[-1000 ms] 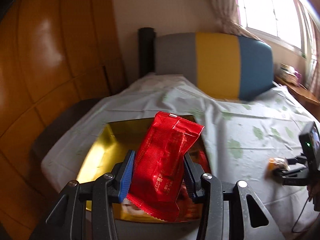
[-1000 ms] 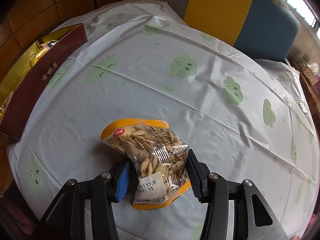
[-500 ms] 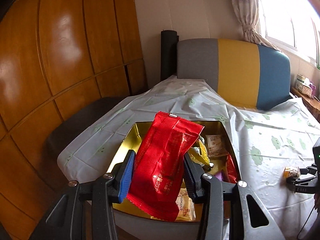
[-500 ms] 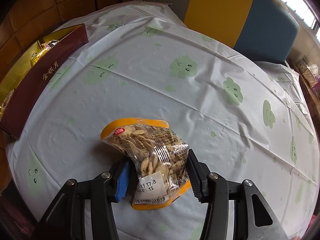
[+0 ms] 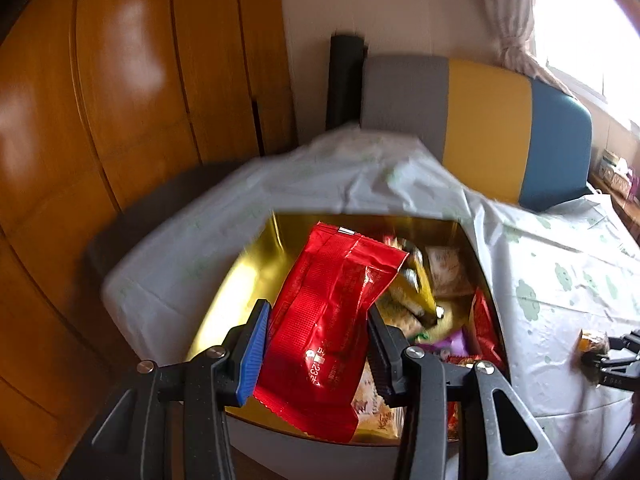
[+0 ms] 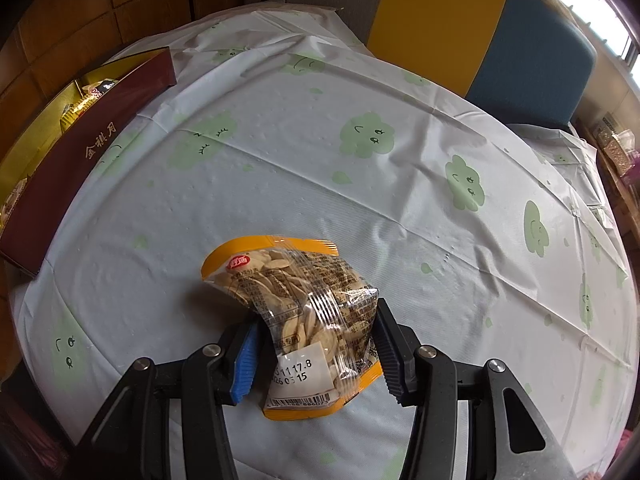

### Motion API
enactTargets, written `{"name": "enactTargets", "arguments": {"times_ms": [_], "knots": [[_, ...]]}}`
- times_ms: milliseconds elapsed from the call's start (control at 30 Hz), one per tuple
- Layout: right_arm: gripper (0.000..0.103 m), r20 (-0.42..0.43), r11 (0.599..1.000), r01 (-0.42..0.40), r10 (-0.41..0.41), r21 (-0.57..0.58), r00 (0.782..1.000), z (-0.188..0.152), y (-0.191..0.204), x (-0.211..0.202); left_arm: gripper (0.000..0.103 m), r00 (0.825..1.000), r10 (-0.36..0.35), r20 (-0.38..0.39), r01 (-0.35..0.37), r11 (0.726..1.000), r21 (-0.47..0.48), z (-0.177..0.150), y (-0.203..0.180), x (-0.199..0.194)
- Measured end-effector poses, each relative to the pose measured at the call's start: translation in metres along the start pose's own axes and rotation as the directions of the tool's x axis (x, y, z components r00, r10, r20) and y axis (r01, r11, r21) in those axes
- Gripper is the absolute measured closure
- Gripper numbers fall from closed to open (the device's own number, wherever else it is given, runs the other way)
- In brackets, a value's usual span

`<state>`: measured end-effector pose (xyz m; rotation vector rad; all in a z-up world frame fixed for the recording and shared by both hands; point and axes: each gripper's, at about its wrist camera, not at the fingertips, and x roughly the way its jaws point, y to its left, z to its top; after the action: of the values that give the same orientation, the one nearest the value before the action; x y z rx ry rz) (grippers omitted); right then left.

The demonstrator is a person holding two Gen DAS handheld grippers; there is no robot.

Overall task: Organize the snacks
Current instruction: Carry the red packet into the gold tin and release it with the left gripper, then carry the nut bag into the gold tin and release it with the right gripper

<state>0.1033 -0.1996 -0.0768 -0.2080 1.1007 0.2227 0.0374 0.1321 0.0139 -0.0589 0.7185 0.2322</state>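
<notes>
Left gripper [image 5: 318, 344] is clamped on a shiny red foil snack packet [image 5: 328, 328], long axis upright, top leaning right, held above the gold-lined box [image 5: 256, 272] holding mixed wrapped snacks [image 5: 444, 276]. Right gripper [image 6: 316, 346] pinches a clear orange-trimmed bag of seeds [image 6: 308, 312], tilted up-left, over the cloud-print tablecloth [image 6: 320, 168].

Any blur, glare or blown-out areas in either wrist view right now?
Left wrist view: background smeared by motion blur, window blown out, glare patches on the wooden panels; the red packet stays sharp. Right wrist view: sharp and evenly lit, strong fisheye bending of the tablecloth.
</notes>
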Motion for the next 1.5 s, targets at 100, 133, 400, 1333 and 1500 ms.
{"name": "enactTargets", "arguments": {"times_ms": [100, 133, 400, 1333, 1500], "knots": [[0.051, -0.001, 1.000, 0.003, -0.003, -0.002, 1.000, 0.001, 0.000, 0.000, 0.057, 0.997, -0.016, -0.071, 0.011, 0.998, -0.068, 0.001, 0.015, 0.025], [0.051, -0.002, 1.000, 0.003, -0.003, -0.001, 1.000, 0.001, 0.001, 0.000, 0.057, 0.997, -0.017, -0.076, 0.011, 0.997, -0.078, 0.002, 0.017, 0.030], [0.051, -0.003, 1.000, 0.005, -0.005, -0.003, 1.000, 0.001, 0.000, 0.001, 0.052, 0.988, -0.013, -0.154, 0.002, 0.997, -0.076, 0.014, 0.020, 0.076], [0.052, 0.000, 1.000, 0.023, -0.023, -0.017, 1.000, 0.002, 0.002, 0.001, 0.039, 0.999, 0.022, -0.027, -0.023, 0.999, -0.033, -0.001, 0.010, 0.010], [0.052, -0.001, 1.000, 0.024, -0.024, -0.019, 1.000, 0.002, 0.002, 0.001, 0.039, 1.000, 0.013, -0.008, -0.013, 1.000, -0.025, -0.003, 0.010, -0.003]]}}
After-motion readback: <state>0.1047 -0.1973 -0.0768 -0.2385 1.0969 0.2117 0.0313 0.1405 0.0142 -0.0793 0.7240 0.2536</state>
